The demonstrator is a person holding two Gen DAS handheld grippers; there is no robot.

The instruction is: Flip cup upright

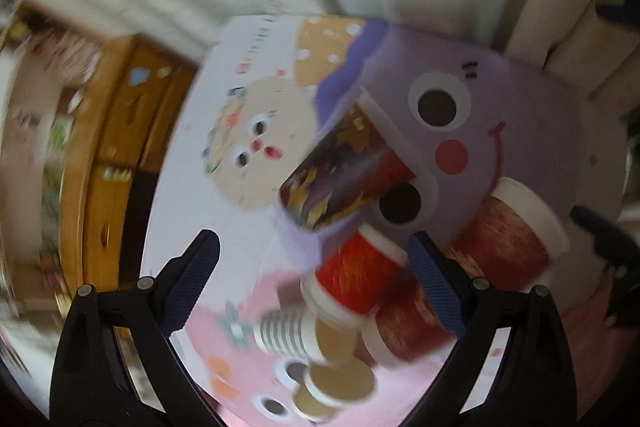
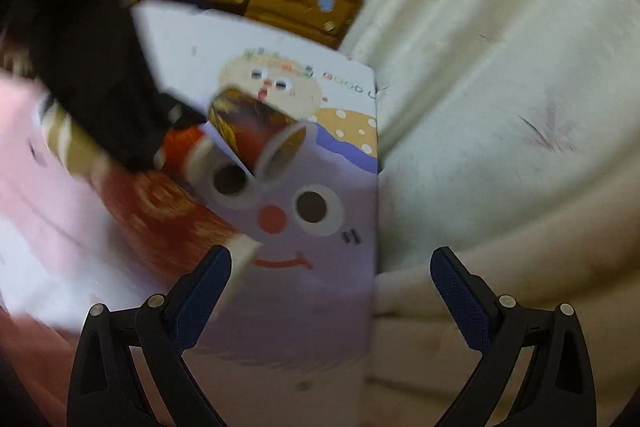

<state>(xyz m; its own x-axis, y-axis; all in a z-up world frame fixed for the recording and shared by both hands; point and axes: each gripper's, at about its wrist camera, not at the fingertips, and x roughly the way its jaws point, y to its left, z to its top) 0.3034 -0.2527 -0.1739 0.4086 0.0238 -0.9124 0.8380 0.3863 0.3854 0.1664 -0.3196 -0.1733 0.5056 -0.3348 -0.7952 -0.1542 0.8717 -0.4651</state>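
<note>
Paper cups are lying on their sides, clustered near one edge of the cartoon-printed mat. The dark patterned cup is lying nearest the mat's centre, a red cup just beside it. The left gripper and right gripper are both standing apart, gripping nothing. Risk: motion blur is suggesting fast travel; a finger is likely to strike neighbouring cups and roll them off the mat.
</note>
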